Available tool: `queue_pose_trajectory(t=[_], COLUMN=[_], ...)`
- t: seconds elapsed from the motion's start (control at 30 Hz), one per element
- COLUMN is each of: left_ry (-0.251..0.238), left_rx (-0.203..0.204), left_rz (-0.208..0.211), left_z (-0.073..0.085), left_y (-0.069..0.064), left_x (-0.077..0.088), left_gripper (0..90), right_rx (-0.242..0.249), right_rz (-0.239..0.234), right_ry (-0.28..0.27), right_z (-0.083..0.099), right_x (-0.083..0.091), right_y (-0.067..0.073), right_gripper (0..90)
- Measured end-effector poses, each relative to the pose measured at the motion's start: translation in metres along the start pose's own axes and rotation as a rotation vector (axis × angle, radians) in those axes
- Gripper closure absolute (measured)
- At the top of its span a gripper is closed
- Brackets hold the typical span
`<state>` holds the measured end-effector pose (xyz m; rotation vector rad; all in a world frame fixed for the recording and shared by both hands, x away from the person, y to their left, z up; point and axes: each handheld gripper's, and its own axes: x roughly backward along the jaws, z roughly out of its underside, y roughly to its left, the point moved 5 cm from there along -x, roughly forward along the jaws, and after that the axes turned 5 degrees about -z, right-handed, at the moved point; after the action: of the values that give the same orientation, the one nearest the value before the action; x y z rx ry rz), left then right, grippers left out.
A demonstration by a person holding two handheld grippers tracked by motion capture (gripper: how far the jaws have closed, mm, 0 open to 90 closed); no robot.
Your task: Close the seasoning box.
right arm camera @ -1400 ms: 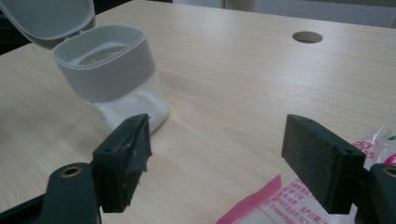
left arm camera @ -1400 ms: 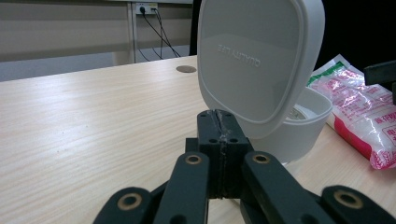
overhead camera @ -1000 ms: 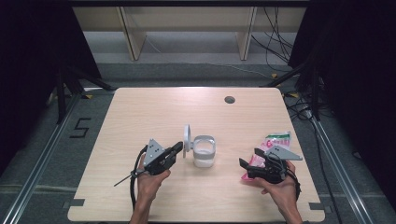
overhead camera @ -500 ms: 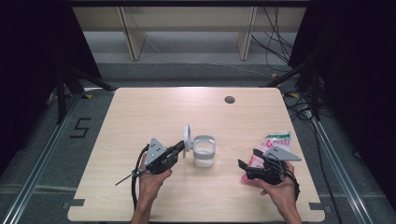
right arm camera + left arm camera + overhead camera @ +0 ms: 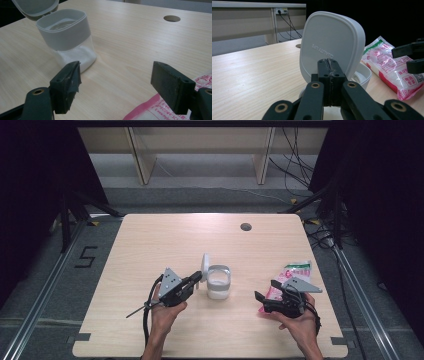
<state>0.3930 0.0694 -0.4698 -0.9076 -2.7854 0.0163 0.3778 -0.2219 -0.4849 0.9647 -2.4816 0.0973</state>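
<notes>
Left hand-held gripper (image 5: pixel 329 72) closed before embossed lid (image 5: pixel 332 42), right hand-held gripper (image 5: pixel 115 87) wide, powder in container (image 5: pixel 68 37)

Container (image 5: pixel 219 282) mid-table (image 5: pixel 150 240), lid (image 5: pixel 204 265) upright at its left; packet (image 5: pixel 292 272) well right, cable hole (image 5: pixel 245 226) behind, between them.

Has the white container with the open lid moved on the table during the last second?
No. In the high view the white container stands at the same place relative to the round hole in the table, beside the left gripper.
</notes>
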Motion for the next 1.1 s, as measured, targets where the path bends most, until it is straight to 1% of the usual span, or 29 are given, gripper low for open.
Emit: queue_pose_trajectory(t=[0.07,0.1,0.27,0.3,0.33,0.4,0.43,0.47,0.5,0.53,0.57,0.6,0.63,0.67,0.7,0.77,0.8,0.83,0.87,0.9,0.93,1.0,1.03,1.07,1.1], left_ry=[-0.008,0.001,0.006,-0.002,0.008,0.011,0.009,0.008,0.01,0.009,0.007,0.007,0.008,0.012,0.007,0.013,0.004,0.015,0.018,0.03,0.033,0.033,0.033,0.03,0.033], left_rx=[-0.002,-0.008,-0.016,-0.013,-0.017,-0.022,-0.012,-0.024,-0.023,-0.023,-0.021,-0.02,-0.023,-0.014,-0.009,-0.003,-0.006,0.01,0.003,0.01,0.012,0.015,0.036,0.04,0.04], left_rz=[0.007,0.001,0.013,0.019,0.016,0.02,0.022,0.026,0.025,0.026,0.027,0.031,0.035,0.032,0.034,0.034,0.048,0.04,0.046,0.046,0.051,0.046,0.042,0.047,0.052], left_z=[0.0,0.0,-0.001,-0.001,-0.001,-0.001,0.0,-0.001,-0.001,-0.001,-0.001,-0.002,-0.002,-0.002,-0.002,-0.001,-0.001,0.0,0.0,0.002,0.002,0.003,0.004,0.004,0.004], left_y=[-0.001,-0.001,-0.005,-0.006,-0.007,-0.008,-0.01,-0.01,-0.011,-0.011,-0.011,-0.01,-0.01,-0.009,-0.008,-0.007,-0.006,-0.006,-0.005,-0.005,-0.006,-0.006,-0.007,-0.008,-0.008], left_x=[-0.001,-0.001,-0.003,-0.004,-0.004,-0.004,-0.005,-0.005,-0.005,-0.005,-0.004,-0.004,-0.003,-0.002,-0.001,0.001,0.001,0.002,0.003,0.003,0.002,0.004,0.005,0.005,0.006], left_gripper=[89.3,89.3,89.3,89.3,89.3,89.3,89.2,89.1,88.9,88.3,87.5,86.5,85.9,85.1,83.7,81.0,78.3,76.1,72.9,68.9,65.6,61.4,59.0,56.2,53.0], right_rx=[-0.009,-0.008,-0.007,-0.007,-0.009,-0.008,-0.007,-0.049,-0.06,-0.055,-0.03,-0.053,-0.061,-0.053,-0.052,-0.06,-0.041,-0.053,-0.047,-0.018,-0.009,-0.009,-0.033,-0.02,-0.025], right_rz=[-0.007,-0.007,-0.006,-0.006,-0.007,-0.006,-0.007,-0.019,-0.022,-0.022,-0.017,-0.023,-0.024,-0.019,-0.019,-0.024,-0.02,-0.023,-0.02,-0.013,-0.012,-0.012,-0.017,-0.016,-0.017], right_ry=[0.003,-0.003,-0.001,-0.001,-0.003,-0.003,-0.004,-0.007,-0.001,-0.01,-0.011,-0.013,-0.009,-0.005,-0.006,-0.009,-0.01,-0.013,-0.015,-0.013,-0.008,-0.001,0.002,-0.001,-0.001], right_z=[0.0,0.0,0.0,0.0,0.0,0.0,0.0,0.001,0.001,0.0,0.0,0.0,0.001,0.001,0.001,0.001,0.0,0.0,0.001,0.0,0.0,0.001,0.001,0.001,0.001], right_x=[0.001,0.0,0.0,0.0,0.0,0.0,0.0,-0.001,-0.001,-0.001,-0.001,-0.002,-0.001,-0.001,-0.001,-0.001,-0.001,-0.002,-0.002,-0.002,-0.001,-0.002,-0.002,-0.002,-0.002], right_y=[0.001,0.001,0.001,0.001,0.002,0.001,0.001,0.005,0.006,0.006,0.004,0.006,0.006,0.005,0.005,0.006,0.005,0.006,0.005,0.002,0.002,0.002,0.004,0.003,0.003], right_gripper=[24.9,24.9,24.9,24.9,24.9,24.9,24.9,24.9,24.9,24.9,24.9,24.9,24.9,24.9,24.9,24.9,25.0,25.0,25.0,25.0,25.0,25.0,25.0,25.0,25.0])
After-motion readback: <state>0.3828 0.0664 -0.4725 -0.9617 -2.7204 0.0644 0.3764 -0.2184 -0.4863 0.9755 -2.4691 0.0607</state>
